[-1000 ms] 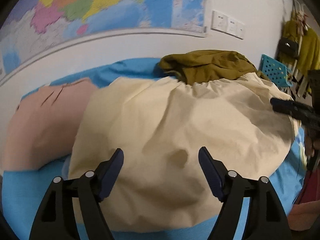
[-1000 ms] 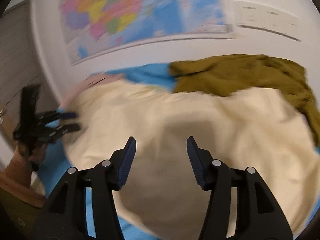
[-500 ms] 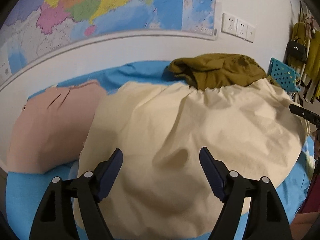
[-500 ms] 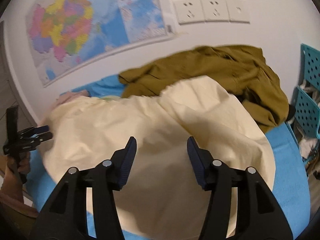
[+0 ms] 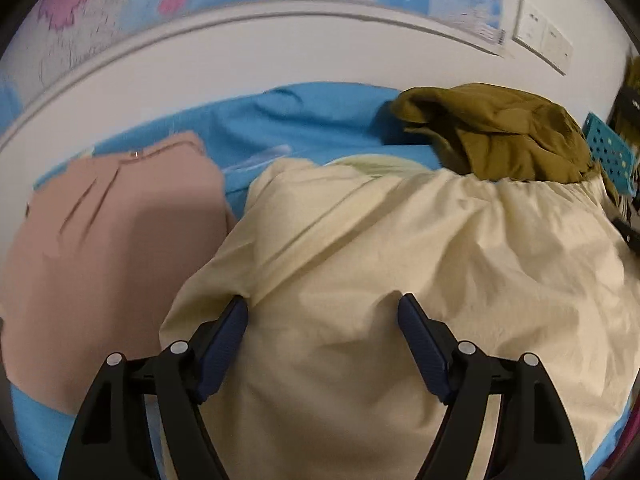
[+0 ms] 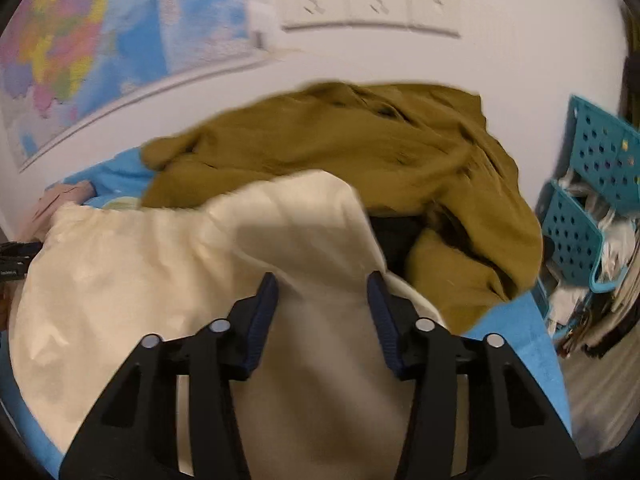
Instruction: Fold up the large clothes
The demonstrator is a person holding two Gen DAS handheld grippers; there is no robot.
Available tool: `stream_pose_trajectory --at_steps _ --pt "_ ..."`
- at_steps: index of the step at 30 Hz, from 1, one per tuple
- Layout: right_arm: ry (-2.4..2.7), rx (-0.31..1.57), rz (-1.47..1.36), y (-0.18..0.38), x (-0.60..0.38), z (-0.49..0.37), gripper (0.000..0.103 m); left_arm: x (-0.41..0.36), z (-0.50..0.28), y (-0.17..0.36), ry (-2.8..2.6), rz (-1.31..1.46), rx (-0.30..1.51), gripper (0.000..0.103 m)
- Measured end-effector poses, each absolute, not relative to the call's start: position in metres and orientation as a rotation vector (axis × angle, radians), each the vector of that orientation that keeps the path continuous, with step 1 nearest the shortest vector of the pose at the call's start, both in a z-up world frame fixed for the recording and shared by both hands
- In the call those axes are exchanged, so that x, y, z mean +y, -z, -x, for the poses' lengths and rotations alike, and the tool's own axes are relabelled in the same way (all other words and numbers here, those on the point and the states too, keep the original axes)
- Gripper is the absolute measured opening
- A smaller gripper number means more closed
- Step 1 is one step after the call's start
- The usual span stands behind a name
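Observation:
A large cream garment (image 5: 400,264) lies spread over the blue bedsheet (image 5: 304,124). My left gripper (image 5: 320,312) hangs low over its left part, jaws wide open, and the left fingertip (image 5: 236,312) sits at a fold near the cloth's edge. In the right wrist view, my right gripper (image 6: 322,280) is over the cream garment's (image 6: 132,280) right corner. Its jaws are closing with a raised fold of cream cloth between them, and the pads do not visibly press it. The other gripper's dark tip shows at each view's edge.
A crumpled olive garment (image 6: 380,152) is piled against the wall behind the cream one. A pink garment (image 5: 104,248) lies to the left. Teal perforated baskets (image 6: 588,208) stand off the bed's right end. A wall map (image 6: 80,48) and sockets (image 6: 372,4) are behind.
The left gripper has moved left and lower over the cream garment, so the pink garment looms larger. The right gripper has swung right towards the olive pile and its jaws have narrowed.

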State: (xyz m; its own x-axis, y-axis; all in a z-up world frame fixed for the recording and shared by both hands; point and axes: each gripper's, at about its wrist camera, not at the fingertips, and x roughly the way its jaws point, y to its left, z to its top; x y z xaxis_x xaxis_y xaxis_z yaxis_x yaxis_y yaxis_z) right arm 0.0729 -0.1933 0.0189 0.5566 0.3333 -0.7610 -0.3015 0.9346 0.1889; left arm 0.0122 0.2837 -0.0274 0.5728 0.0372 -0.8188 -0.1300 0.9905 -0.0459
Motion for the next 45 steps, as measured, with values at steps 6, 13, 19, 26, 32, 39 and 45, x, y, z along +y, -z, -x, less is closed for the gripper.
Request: stream_pose_trajectory --at_steps 6,13,19,26,32,39,45 --pt "-0.472 0.808 -0.159 -0.054 -0.227 -0.027 0.054 0.269 0.021 0.008 -0.103 0.051 0.865 0.075" --pt "-0.439 0.863 -0.094 -0.038 -0.254 0.017 0.048 0.269 0.065 0.004 -0.048 0.020 0.824 0.075" --pt "-0.308 0.879 -0.132 -0.027 -0.266 0.016 0.054 0.288 0.066 0.019 -0.102 0.097 0.852 0.075" --pt "-0.496 0.651 -0.037 -0.097 -0.208 0.053 0.059 0.269 0.096 -0.004 -0.168 0.001 0.770 0.075" --pt "-0.826 0.684 0.092 -0.093 -0.114 0.073 0.065 0.255 0.112 -0.007 -0.184 -0.032 0.750 0.076" --pt "-1.037 0.713 0.346 -0.068 -0.016 0.107 0.069 0.254 0.127 -0.006 -0.189 -0.010 0.753 0.079" --pt "-1.122 0.644 0.589 -0.054 0.040 0.138 0.078 0.264 0.141 -0.003 -0.199 0.040 0.761 0.081"
